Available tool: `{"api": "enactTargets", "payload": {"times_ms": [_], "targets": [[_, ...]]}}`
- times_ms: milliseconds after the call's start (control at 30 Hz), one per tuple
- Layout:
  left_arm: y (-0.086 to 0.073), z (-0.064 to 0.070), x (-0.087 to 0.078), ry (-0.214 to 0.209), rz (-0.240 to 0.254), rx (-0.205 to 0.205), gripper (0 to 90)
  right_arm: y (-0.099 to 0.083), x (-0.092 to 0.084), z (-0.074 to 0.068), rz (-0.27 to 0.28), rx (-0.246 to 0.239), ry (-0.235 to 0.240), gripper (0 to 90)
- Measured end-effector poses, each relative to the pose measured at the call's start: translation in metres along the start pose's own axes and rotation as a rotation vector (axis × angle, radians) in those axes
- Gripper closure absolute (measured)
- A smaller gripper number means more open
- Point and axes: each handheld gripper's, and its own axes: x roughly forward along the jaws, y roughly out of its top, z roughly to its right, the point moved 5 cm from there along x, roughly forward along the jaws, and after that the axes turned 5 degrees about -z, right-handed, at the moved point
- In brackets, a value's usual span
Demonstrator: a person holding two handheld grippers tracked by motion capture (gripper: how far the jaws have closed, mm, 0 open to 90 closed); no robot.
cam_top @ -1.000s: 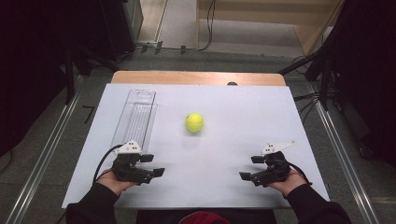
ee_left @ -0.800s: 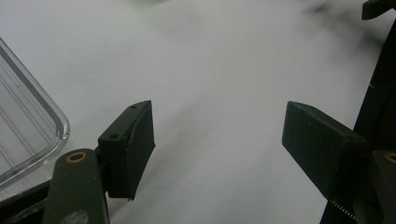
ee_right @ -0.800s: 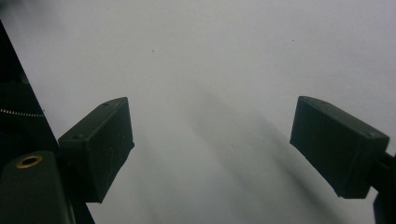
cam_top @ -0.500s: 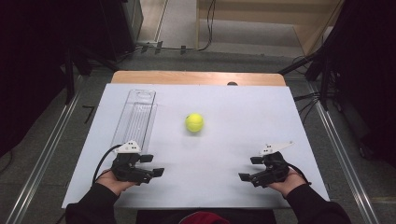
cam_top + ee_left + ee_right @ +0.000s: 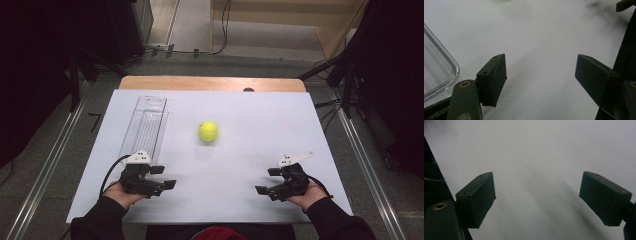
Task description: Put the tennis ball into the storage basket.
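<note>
- Broadly, the white surface [image 5: 240, 115] is bare apart from two things, so I have open room to work from either side.
- Next, the clear tray [image 5: 146, 125] lies lengthwise on the left half, its near end just beside my left gripper [image 5: 164, 177]. In the left gripper view its rounded corner [image 5: 439, 72] sits off to one side of the jaws, not between them.
- My left gripper rests at the near edge, jaws apart with nothing but surface between them.
- My right gripper [image 5: 267, 181] rests at the near edge on the other side, jaws wide as well and holding nothing. The right gripper view shows plain surface between the black pads [image 5: 477, 195].
- Smallest, the yellow-green ball [image 5: 208, 131] sits alone near the middle of the surface, well apart from both grippers and to the right of the tray.
- My judgement: the step in hand is the reach for the ball. I would bring one gripper in low and level, straddle the ball across its widest part, and close slowly. A glancing touch could set it rolling, so both pads should meet it together.
</note>
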Motion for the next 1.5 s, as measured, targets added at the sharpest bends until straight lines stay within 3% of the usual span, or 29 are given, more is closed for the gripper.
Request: {"api": "enactTargets", "payload": {"times_ms": [467, 700, 900, 1067, 1500], "targets": [[0.006, 0.007, -0.001, -0.035, 0.02, 0.013, 25.7, 0.001, -0.001, 0.001, 0.012, 0.005, -0.007, 11.6], [0.015, 0.014, -0.002, -0.07, 0.007, -0.011, 22.4, 0.001, -0.001, 0.0, 0.01, 0.005, -0.003, 11.6], [0.022, 0.015, -0.004, -0.066, 0.017, -0.017, 20.5, 0.001, -0.001, 0.0, 0.01, 0.005, -0.001, 11.6], [0.028, 0.017, -0.005, -0.036, 0.026, -0.004, 20.5, 0.001, -0.001, -0.001, 0.01, 0.005, 0.002, 11.6], [0.042, 0.018, -0.006, -0.039, 0.042, -0.031, 20.6, 0.002, -0.003, 0.001, 0.019, 0.005, -0.004, 11.6]]}}
